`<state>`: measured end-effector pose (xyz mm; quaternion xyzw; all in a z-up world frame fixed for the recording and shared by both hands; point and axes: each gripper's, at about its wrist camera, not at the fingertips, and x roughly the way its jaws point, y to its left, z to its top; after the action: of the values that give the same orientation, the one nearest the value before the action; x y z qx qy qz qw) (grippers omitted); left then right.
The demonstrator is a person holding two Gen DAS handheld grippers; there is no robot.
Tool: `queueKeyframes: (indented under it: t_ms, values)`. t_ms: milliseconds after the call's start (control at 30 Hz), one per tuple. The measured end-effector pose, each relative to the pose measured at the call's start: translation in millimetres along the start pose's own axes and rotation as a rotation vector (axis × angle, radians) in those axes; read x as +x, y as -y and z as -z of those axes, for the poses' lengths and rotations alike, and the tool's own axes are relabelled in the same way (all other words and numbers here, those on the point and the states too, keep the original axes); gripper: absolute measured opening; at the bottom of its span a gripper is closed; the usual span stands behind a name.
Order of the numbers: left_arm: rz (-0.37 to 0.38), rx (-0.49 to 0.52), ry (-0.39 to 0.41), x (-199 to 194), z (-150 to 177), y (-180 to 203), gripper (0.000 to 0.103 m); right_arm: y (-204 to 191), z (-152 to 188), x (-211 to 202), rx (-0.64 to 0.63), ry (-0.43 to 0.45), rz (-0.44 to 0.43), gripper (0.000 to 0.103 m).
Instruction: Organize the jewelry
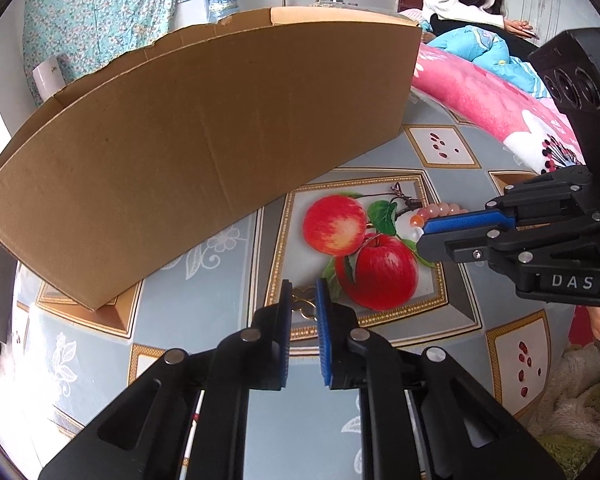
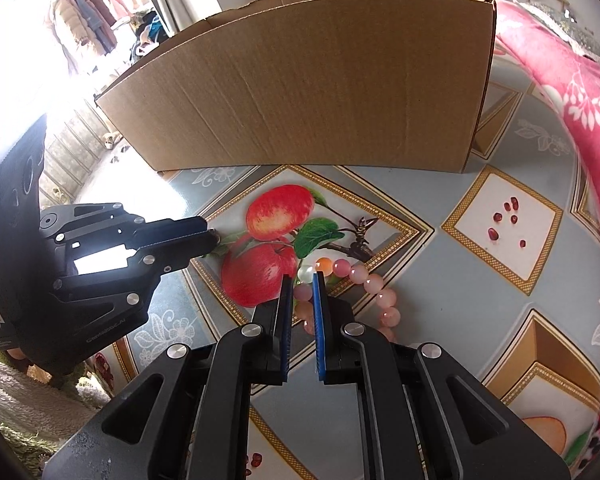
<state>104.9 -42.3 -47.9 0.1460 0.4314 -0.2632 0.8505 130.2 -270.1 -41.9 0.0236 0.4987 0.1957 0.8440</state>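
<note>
Right wrist view gives the clearest look at the pink bead bracelet [image 2: 364,288], lying on the worktop [image 2: 500,280] beside the printed apples, with the right gripper [image 2: 303,280] clamped on its near beads. Left wrist view shows only a few beads but reveals a small gold ornament [image 1: 305,300] pinched between the left gripper [image 1: 305,288] fingers, hidden from the other camera. Behind both, a cardboard box [image 2: 300,88] stands on the worktop.
</note>
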Motion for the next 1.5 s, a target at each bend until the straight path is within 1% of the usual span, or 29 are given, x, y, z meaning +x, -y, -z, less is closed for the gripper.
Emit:
queueKeyframes:
  t_ms: [33, 100, 300, 467, 533, 600, 667, 767, 900, 1067, 1267, 1333, 1400, 1500]
  values:
    - [0.001, -0.005, -0.001, -0.9, 1.0, -0.4, 0.011, 0.0, 0.0, -0.4, 0.000, 0.000, 0.000, 0.008]
    - [0.003, -0.018, -0.002, -3.6, 3.2, -1.9, 0.000, 0.1, 0.0, -0.5, 0.000, 0.000, 0.000, 0.008]
    - [0.022, -0.040, -0.016, -7.8, 6.8, -7.0, 0.000, 0.2, -0.7, 0.2, -0.006, -0.003, 0.005, 0.008]
    - [0.065, -0.059, -0.016, -17.8, 8.1, -11.0, 0.000, -4.6, -3.0, 5.0, -0.007, -0.006, 0.013, 0.008]
    - [0.072, -0.053, -0.016, -20.3, 9.2, -10.7, 0.004, -5.4, -3.3, 5.4, -0.007, -0.007, 0.014, 0.008]
    - [0.072, -0.034, -0.020, -20.6, 10.9, -9.2, 0.015, -5.2, -3.3, 5.3, -0.008, -0.007, 0.013, 0.008]
    - [0.065, -0.012, -0.023, -19.6, 12.0, -7.3, 0.020, -5.3, -3.2, 5.3, -0.008, -0.007, 0.013, 0.008]
    - [0.067, 0.019, -0.031, -15.9, 12.2, -5.5, 0.021, -6.3, -3.3, 5.7, -0.010, -0.007, 0.014, 0.008]
    - [0.055, 0.059, -0.043, -11.5, 11.3, -1.7, 0.022, -7.0, -3.2, 6.1, -0.008, -0.007, 0.015, 0.008]
    - [0.056, 0.085, -0.059, -10.9, 11.4, 1.5, 0.022, -7.1, -2.9, 7.4, -0.005, -0.005, 0.014, 0.008]
    - [0.037, 0.063, -0.057, -10.2, 12.4, 4.2, 0.022, -8.0, -2.3, 8.1, -0.006, -0.006, 0.015, 0.008]
    - [0.037, 0.061, -0.056, -10.7, 13.2, 5.6, 0.019, -7.8, -2.5, 8.0, -0.006, -0.005, 0.015, 0.008]
    - [0.035, 0.064, -0.054, -10.8, 13.4, 7.7, 0.014, -7.8, -2.6, 8.1, -0.007, -0.006, 0.015, 0.008]
    - [0.023, 0.068, -0.053, -10.6, 13.1, 9.8, 0.013, -6.9, -2.6, 8.1, -0.008, -0.006, 0.016, 0.008]
